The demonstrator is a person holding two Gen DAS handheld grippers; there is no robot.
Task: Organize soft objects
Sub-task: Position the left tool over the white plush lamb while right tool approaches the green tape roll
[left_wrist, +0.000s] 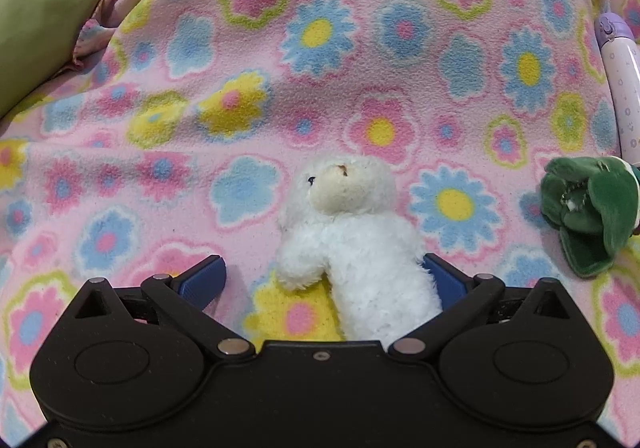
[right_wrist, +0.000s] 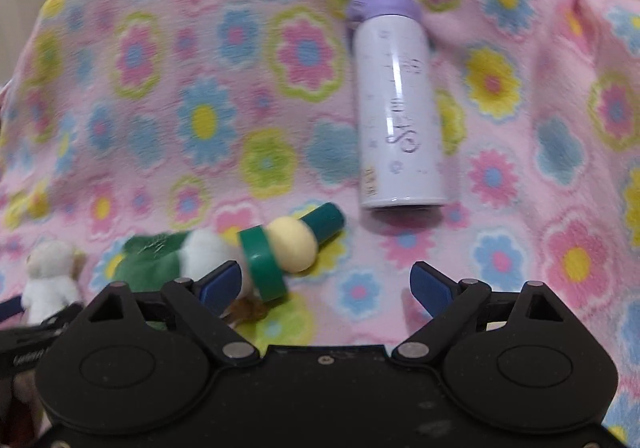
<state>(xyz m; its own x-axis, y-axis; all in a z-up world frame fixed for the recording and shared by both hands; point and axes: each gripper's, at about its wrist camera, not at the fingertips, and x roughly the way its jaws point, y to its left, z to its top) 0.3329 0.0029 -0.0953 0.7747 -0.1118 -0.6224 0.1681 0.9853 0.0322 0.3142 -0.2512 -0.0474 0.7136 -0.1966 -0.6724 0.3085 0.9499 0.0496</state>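
Observation:
A white fluffy plush animal [left_wrist: 352,232] lies on the flowered pink blanket [left_wrist: 360,48], its body between the fingers of my left gripper [left_wrist: 324,278]. The jaws stand wide. The plush rests against the right blue pad [left_wrist: 444,276], and the left pad is clear of it. A green plush toy [left_wrist: 588,216] lies at the right edge. My right gripper [right_wrist: 326,284] is open over the blanket with nothing between its fingers. The green plush [right_wrist: 148,260] with a white part lies just beyond its left fingertip [right_wrist: 222,284]. The white plush [right_wrist: 48,276] shows at far left.
A lilac bottle [right_wrist: 400,108] with a purple cap lies on the blanket ahead of the right gripper. A hard toy with a green ring [right_wrist: 264,264], cream ball and teal peg lies beside the green plush. A green cushion [left_wrist: 36,28] sits at the far left.

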